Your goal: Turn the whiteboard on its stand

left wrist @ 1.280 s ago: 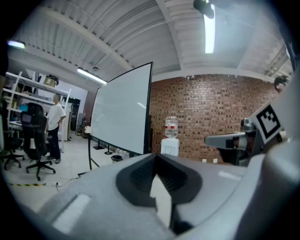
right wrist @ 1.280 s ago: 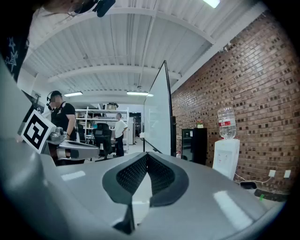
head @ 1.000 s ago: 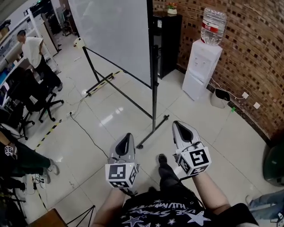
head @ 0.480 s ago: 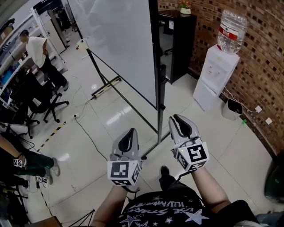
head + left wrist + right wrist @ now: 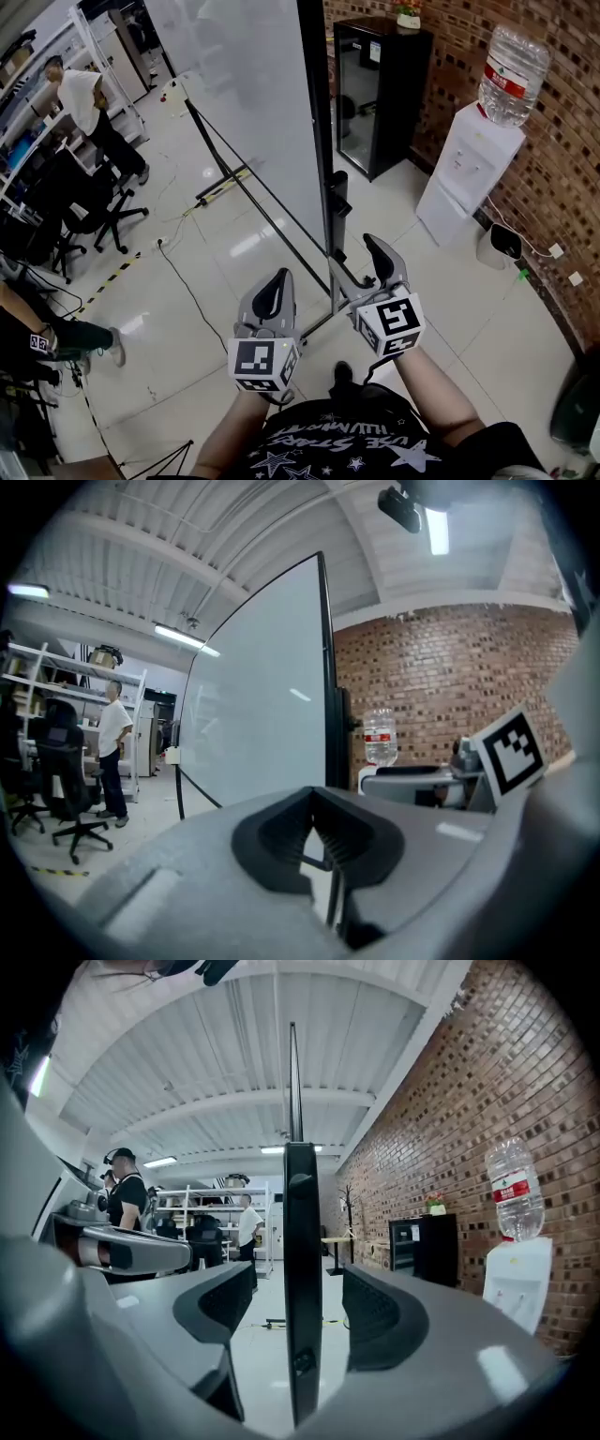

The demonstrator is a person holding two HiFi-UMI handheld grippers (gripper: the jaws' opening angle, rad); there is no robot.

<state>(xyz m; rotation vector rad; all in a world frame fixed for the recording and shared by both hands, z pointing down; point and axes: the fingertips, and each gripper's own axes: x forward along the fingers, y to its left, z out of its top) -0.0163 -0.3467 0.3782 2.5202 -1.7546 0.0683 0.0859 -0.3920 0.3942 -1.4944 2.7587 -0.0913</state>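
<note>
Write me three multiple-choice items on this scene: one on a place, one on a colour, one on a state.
1. Where does the water bottle stand?
A on the white dispenser
B on the floor
C on a chair

2. What colour is the cabinet beside that dispenser?
A red
B black
C white

3. How do the jaws of the right tongs stand?
A apart, the stand's post between them
B shut on the post
C shut on nothing

Key:
1 A: the bottle sits upturned on the dispenser's top.
2 B: its frame and door are black.
3 A: the jaws are opening, and gaps show on both sides of the post.
</note>
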